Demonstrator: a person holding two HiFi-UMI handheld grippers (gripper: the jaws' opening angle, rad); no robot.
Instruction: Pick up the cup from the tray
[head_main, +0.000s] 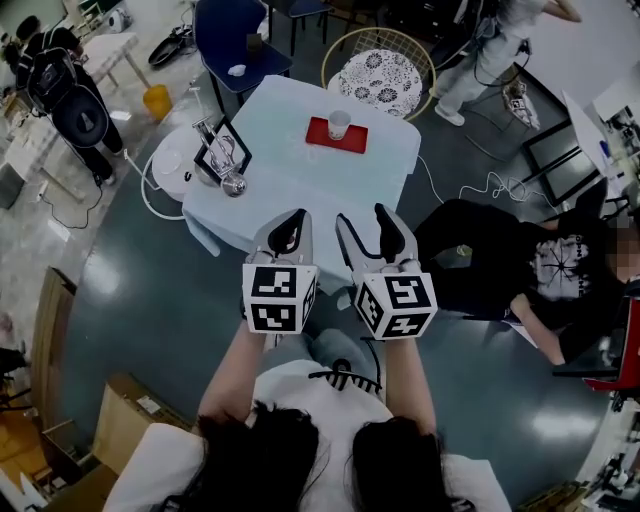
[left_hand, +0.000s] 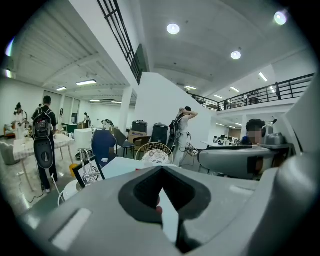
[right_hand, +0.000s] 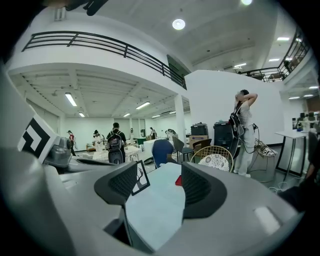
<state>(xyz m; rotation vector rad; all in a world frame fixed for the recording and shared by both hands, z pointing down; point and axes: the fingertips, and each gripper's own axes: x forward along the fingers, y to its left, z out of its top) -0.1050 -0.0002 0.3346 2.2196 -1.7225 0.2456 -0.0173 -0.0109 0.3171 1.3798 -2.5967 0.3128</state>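
While upright, cup (head_main: 339, 123) on red tray (head_main: 318, 136)

Grey left gripper (head_main: 293, 215), right gripper (head_main: 365, 218)

Bright hall, dimmer head view

Ceiling spots (left_hand: 173, 28) and strip lights (right_hand: 70, 99) are lighting both gripper views evenly, while the head view is looking darker, with glare patches shining off the floor (head_main: 130, 300). Fisheye is bending every edge, corners are going black, and the nearest foreground is looking soft.

Floor (head_main: 120, 300): dark, glossy, catching the light.
Surface (head_main: 300, 180): white cloth, mid-room.
Seating: wicker chair (head_main: 380, 75) and blue chair (head_main: 235, 35) just beyond.
Overhead: white walls, round ceiling lights (left_hand: 173, 28), black balcony railing (right_hand: 100, 42).
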